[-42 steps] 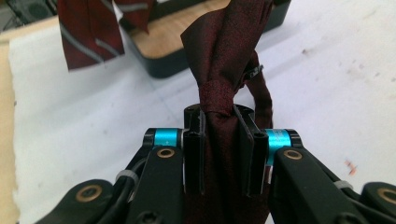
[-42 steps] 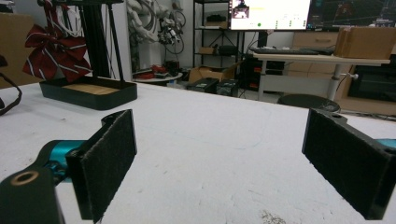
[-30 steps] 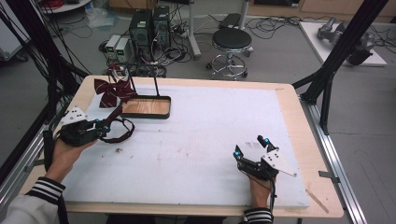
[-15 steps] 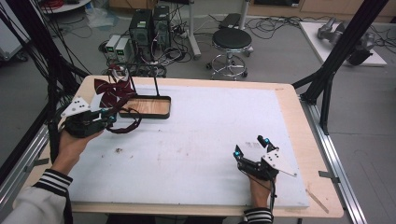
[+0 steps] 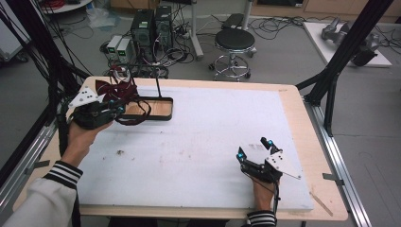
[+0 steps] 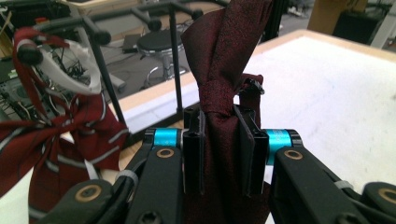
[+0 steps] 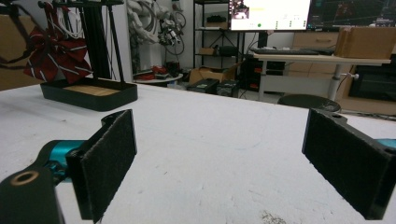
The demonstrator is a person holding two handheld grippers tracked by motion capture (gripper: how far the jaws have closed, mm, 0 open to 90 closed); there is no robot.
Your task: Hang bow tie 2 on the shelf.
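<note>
The room is a busy workshop with computers and cables on the floor and a round stool [image 5: 235, 40] at the top of the high view. In the middle sits a wooden table [image 5: 293, 101] with a big white mat [image 5: 208, 142] on top.

At the upper left of the high view, the left gripper [image 5: 112, 109] holds a plain dark red bow tie [image 6: 219, 60]. In the left gripper view the two black jaws squeeze the tie's tight middle knot from both sides. That is a good spot to hold, because the knot is thick and firm while the floppy wings would slip away. A dark strap loop [image 5: 135, 118] hangs down from the tie over the mat.

Just behind it stands a black rack [image 5: 158, 85] with thin posts and a wooden tray [image 5: 158, 109] at the bottom. A striped red bow tie [image 6: 56, 135] already hangs there by its white band. The plain tie is probably held high near the posts so that it can be hung there too.

At the lower right of the high view, the right gripper [image 5: 255, 150] rests on the mat. Its jaws stand wide apart with nothing between them, likely waiting out of the way.
</note>
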